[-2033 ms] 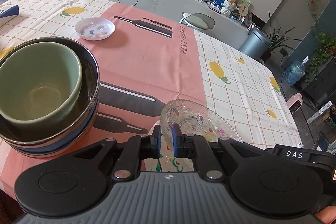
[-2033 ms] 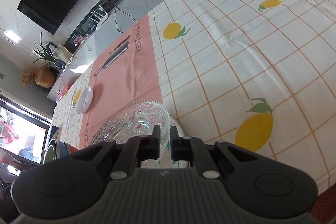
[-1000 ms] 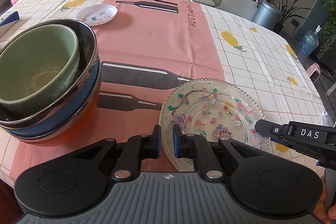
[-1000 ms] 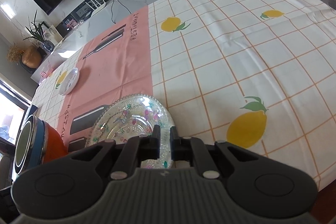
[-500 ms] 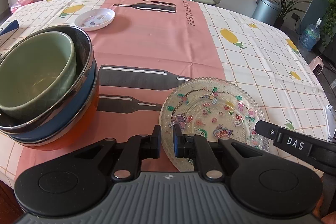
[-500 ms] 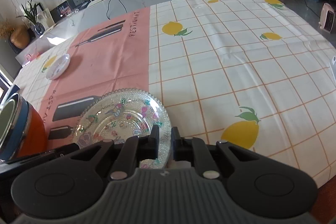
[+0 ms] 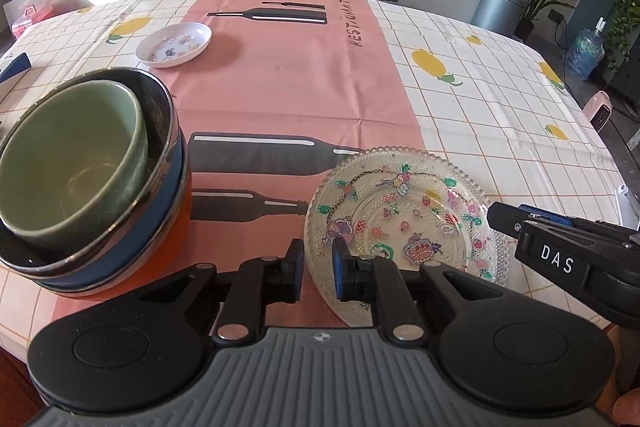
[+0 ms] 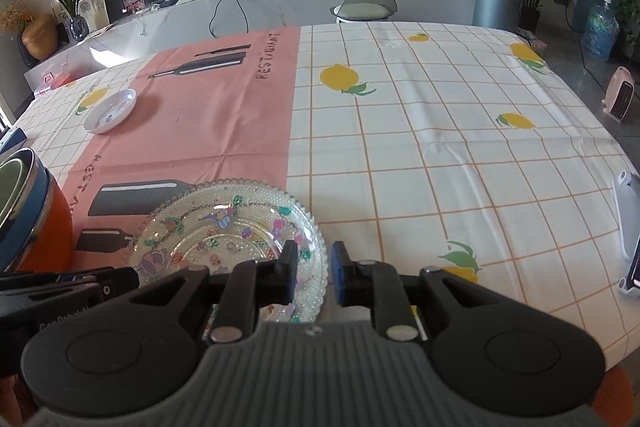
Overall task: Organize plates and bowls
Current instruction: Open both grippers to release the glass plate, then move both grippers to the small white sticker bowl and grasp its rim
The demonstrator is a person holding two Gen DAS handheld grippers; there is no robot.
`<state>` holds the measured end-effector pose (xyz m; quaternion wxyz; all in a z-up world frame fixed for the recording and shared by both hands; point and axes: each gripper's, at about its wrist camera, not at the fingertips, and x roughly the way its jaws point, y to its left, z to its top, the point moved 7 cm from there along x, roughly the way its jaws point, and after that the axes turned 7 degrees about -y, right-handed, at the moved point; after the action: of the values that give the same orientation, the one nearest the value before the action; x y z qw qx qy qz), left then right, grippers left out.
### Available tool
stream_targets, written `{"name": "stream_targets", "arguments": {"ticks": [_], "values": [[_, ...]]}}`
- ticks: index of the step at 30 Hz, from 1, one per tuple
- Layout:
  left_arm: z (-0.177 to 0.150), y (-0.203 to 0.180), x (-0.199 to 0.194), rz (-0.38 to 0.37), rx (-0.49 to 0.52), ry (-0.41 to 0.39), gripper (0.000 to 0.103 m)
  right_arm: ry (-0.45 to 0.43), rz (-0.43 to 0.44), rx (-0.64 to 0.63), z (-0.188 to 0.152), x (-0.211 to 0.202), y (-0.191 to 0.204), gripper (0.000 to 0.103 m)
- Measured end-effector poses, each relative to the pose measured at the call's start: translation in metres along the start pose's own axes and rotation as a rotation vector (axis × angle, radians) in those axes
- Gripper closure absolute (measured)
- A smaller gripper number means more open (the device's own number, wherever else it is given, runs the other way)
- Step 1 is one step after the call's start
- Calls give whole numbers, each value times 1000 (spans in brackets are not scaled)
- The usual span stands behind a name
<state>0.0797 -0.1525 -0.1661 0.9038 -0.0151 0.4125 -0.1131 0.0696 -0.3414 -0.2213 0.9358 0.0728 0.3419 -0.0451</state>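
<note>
Both the left gripper (image 7: 318, 263) and right gripper (image 8: 314, 273) have parted their fingers off the glass plate (image 7: 404, 215), now resting flat on the table beside the stacked bowls (image 7: 88, 183), so it looks placed

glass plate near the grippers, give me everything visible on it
The glass plate is round, clear and looks like pressed glass, with a beaded scalloped rim and colourful cartoon and flower decals across its face. It lies on the tablecloth at the near edge, straddling the pink runner and the checked part, right of the stacked bowls and apart from them. The left gripper has its near-left rim between slightly parted jaws; the right gripper brackets the right rim likewise. Whether it rests flat cannot be told.
</note>
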Motion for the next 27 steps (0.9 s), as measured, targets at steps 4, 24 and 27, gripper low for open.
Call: {"name": "stream_targets", "arguments": {"ticks": [4, 24, 27], "values": [[18, 0, -16, -49, -13, -9, 76, -21, 23, -22, 16, -7, 10, 80], [160, 140, -39, 27, 12, -70, 71, -1, 257, -119, 119, 30, 122, 64], [171, 161, -20, 16, -18, -52, 70, 55, 292, -109, 129, 51, 142, 63]]}}
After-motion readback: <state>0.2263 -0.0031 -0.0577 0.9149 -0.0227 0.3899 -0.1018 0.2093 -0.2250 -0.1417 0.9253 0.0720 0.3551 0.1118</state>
